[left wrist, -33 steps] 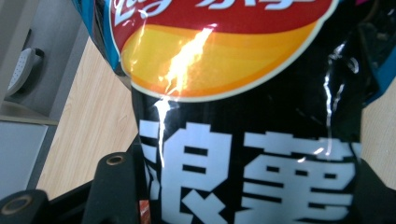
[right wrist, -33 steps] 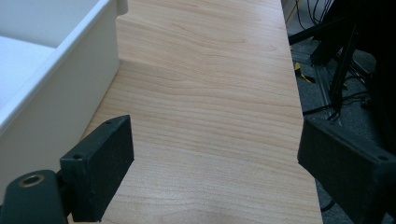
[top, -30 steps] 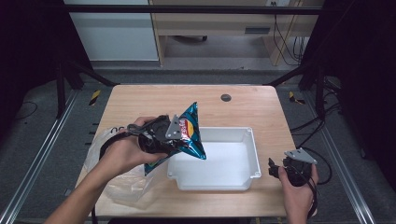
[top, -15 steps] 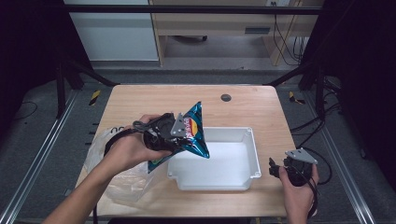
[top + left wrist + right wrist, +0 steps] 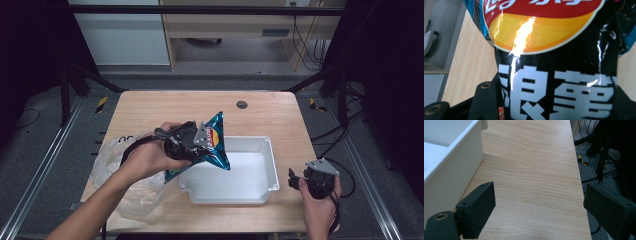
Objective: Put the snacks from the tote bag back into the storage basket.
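Note:
A shiny teal crisp bag (image 5: 216, 147) with a red and yellow logo hangs above the left rim of the white bin (image 5: 267, 172). My left gripper (image 5: 196, 145) is shut on it, held in a hand over the table's left half. Seen up close in the left gripper view, the crisp bag (image 5: 554, 62) shows large white characters on black, and one black jaw shows at the bottom left. My right gripper (image 5: 292, 179) rests at the table's front right, beside the bin. In the right gripper view, that gripper (image 5: 541, 212) stands open over bare wood with nothing between its fingers.
A crumpled clear plastic bag (image 5: 112, 165) lies on the table's left front edge. A small dark round disc (image 5: 242, 104) sits in the wood near the far edge. The white bin's wall (image 5: 449, 175) stands just left of my right gripper.
My left gripper has carried the crisp bag slightly right and down, closer over the bin. The right gripper has stayed where it was.

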